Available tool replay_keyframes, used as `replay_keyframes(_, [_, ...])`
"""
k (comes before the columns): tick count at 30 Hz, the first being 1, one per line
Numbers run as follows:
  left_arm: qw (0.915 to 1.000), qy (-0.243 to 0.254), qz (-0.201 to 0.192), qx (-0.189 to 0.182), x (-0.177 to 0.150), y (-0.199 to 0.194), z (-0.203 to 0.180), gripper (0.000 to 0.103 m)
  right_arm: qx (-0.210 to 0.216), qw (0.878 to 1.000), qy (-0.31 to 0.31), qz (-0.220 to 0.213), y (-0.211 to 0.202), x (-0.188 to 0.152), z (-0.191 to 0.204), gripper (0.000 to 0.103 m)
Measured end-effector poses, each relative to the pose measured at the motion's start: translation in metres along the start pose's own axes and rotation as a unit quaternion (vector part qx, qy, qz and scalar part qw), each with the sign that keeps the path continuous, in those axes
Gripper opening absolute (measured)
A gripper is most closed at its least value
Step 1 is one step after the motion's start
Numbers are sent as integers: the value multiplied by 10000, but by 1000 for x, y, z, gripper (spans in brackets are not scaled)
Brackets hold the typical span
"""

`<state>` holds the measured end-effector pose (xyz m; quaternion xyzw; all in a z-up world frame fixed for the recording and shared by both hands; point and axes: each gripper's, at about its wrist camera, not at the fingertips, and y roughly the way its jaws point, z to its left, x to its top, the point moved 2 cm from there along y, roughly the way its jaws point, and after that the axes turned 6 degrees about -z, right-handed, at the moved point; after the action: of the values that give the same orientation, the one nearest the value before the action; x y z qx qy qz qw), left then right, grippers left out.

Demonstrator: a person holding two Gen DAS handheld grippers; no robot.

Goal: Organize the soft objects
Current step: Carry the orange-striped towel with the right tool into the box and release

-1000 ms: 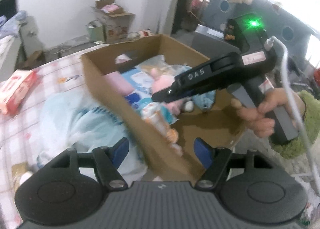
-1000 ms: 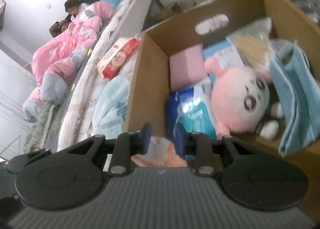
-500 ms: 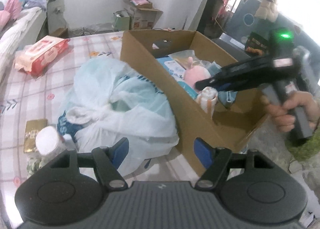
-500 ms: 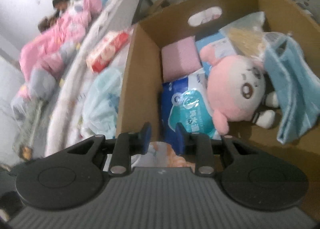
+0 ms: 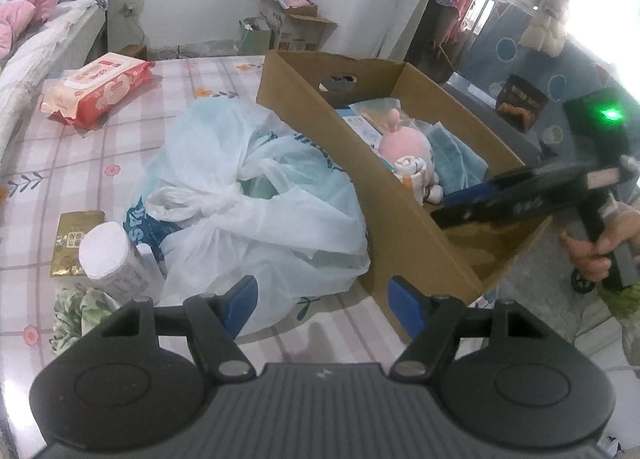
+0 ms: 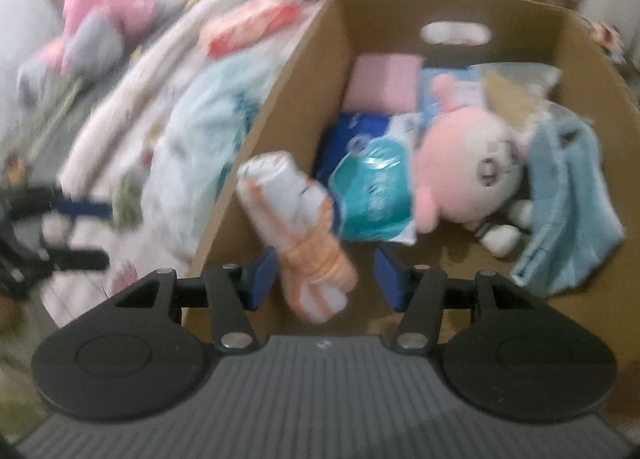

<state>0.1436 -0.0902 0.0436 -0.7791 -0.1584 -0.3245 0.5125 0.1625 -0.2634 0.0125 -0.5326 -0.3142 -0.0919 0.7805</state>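
An open cardboard box (image 6: 280,107) stands on the bed and holds a pink plush (image 6: 460,163), a blue towel (image 6: 568,195), a pink pad and tissue packs. My right gripper (image 6: 326,279) hangs over the box's near end with its jaws opening. A rolled orange-and-white cloth (image 6: 296,219) lies between them, and the right pad stands clear of it. In the left wrist view the roll (image 5: 412,171) rests against the plush (image 5: 404,143). My left gripper (image 5: 322,303) is open and holds nothing, just short of a pale plastic bag (image 5: 256,195) beside the box (image 5: 304,99).
A red wipes pack (image 5: 98,87) lies on the checked sheet at far left. A white bottle (image 5: 108,255), a gold packet (image 5: 76,235) and a floral cloth (image 5: 76,315) lie left of the bag. A hand (image 5: 596,251) holds the right gripper past the box's right corner.
The right jaws have spread apart, and the rolled cloth has slid forward out of their grip into the box. The left view has swung from the box toward the plastic bag.
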Motion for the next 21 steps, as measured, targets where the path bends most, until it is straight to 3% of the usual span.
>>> replay_keyframes(4, [10000, -48, 65, 40, -3, 3, 1, 73, 17, 9993, -207, 314, 27, 3, 8, 53])
replay_keyframes(10, [9999, -144, 53, 75, -5, 3, 2, 73, 365, 9968, 616, 346, 36, 7, -6, 40])
replay_keyframes(17, [9999, -114, 81, -17, -3, 7, -2, 73, 438, 9907, 1240, 360, 5, 5, -18, 36])
replay_keyframes(21, [9999, -97, 68, -80, -4, 7, -4, 73, 531, 9867, 1327, 771, -10, 7, -27, 37])
